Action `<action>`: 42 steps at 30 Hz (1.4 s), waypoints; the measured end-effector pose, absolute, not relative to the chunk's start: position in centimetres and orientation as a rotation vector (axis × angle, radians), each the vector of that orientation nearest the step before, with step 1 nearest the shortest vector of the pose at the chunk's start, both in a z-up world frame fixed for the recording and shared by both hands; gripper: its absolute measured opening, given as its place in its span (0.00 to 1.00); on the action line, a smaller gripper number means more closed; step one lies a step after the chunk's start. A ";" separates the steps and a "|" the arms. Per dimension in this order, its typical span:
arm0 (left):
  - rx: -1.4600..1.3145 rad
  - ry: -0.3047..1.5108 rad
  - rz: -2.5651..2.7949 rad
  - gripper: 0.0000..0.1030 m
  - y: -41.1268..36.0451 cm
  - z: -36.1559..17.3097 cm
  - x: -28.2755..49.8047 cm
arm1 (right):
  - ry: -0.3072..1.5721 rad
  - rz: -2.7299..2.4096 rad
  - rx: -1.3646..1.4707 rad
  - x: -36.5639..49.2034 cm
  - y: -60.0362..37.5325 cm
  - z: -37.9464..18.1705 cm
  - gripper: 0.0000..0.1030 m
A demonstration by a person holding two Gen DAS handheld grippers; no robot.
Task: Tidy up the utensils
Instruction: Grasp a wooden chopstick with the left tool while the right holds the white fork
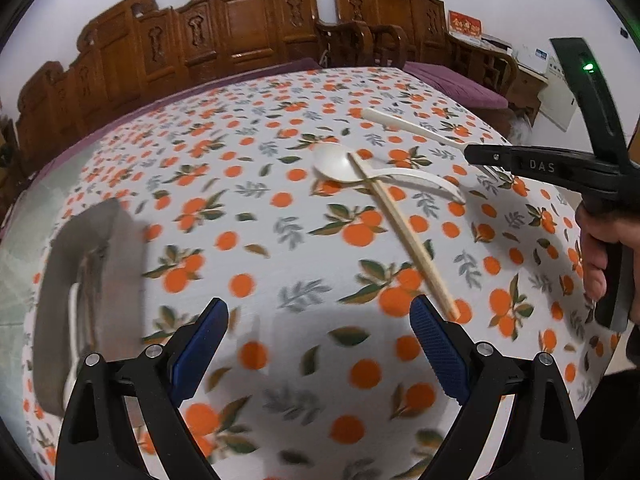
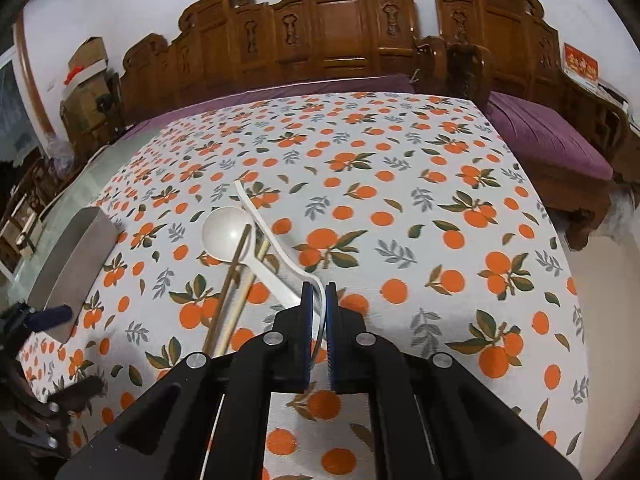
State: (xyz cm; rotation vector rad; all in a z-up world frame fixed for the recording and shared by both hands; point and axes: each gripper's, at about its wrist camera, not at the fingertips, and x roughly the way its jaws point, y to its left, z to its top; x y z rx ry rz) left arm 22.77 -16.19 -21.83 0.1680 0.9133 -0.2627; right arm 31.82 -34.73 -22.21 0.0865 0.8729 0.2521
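The right gripper (image 2: pixel 319 296) is clamped on a slim white plastic fork (image 2: pixel 276 232) — pick-up in hand, seemingly — next carrying it to the grey metal tray (image 2: pixel 76 256); the left gripper (image 1: pixel 318 344) gapes apart.

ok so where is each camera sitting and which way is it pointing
Left wrist: on the left hand-held gripper, facing forward over the orange-print tablecloth toward the carved wooden benches; its open blue pads show, and the person's right hand at the right edge.
Right wrist: on the right hand-held gripper, facing the same benches; its pads are shut on a white fork.
Shared: white spoon, chopsticks, grey tray, fork.
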 end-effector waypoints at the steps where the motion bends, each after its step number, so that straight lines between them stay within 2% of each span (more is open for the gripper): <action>1: 0.168 0.920 -0.264 0.86 -16.6 -22.0 23.1 | 0.874 0.252 0.096 31.9 -34.9 -22.2 0.07; 11: 0.170 0.989 -0.261 0.86 -20.6 -24.5 26.8 | 0.861 0.265 0.164 32.2 -36.2 -21.9 0.07; 22: 0.248 0.989 -0.198 0.86 -22.2 -25.6 28.3 | 0.850 0.275 0.200 32.1 -36.6 -21.6 0.07; 26: 0.242 1.000 -0.192 0.73 -21.8 -25.6 28.5 | 0.850 0.277 0.197 32.1 -36.5 -21.6 0.07; 31: 0.227 1.004 -0.195 0.70 -21.3 -25.7 28.5 | 0.851 0.279 0.195 32.1 -36.3 -21.6 0.07; 35: 0.217 1.006 -0.216 0.55 -21.5 -25.7 28.5 | 0.856 0.285 0.186 32.1 -36.0 -21.6 0.07; 38: 0.189 1.012 -0.237 0.39 -21.4 -25.6 28.3 | 0.861 0.287 0.183 32.2 -35.8 -21.7 0.07; 40: 0.171 1.020 -0.245 0.23 -21.2 -25.6 28.0 | 0.867 0.289 0.180 32.2 -35.7 -21.8 0.07; 41: 0.161 1.026 -0.247 0.19 -21.1 -25.5 27.9 | 0.868 0.290 0.178 32.3 -35.6 -21.8 0.07; 42: 0.152 1.031 -0.246 0.11 -20.8 -25.5 27.8 | 0.869 0.293 0.174 32.3 -35.4 -21.8 0.07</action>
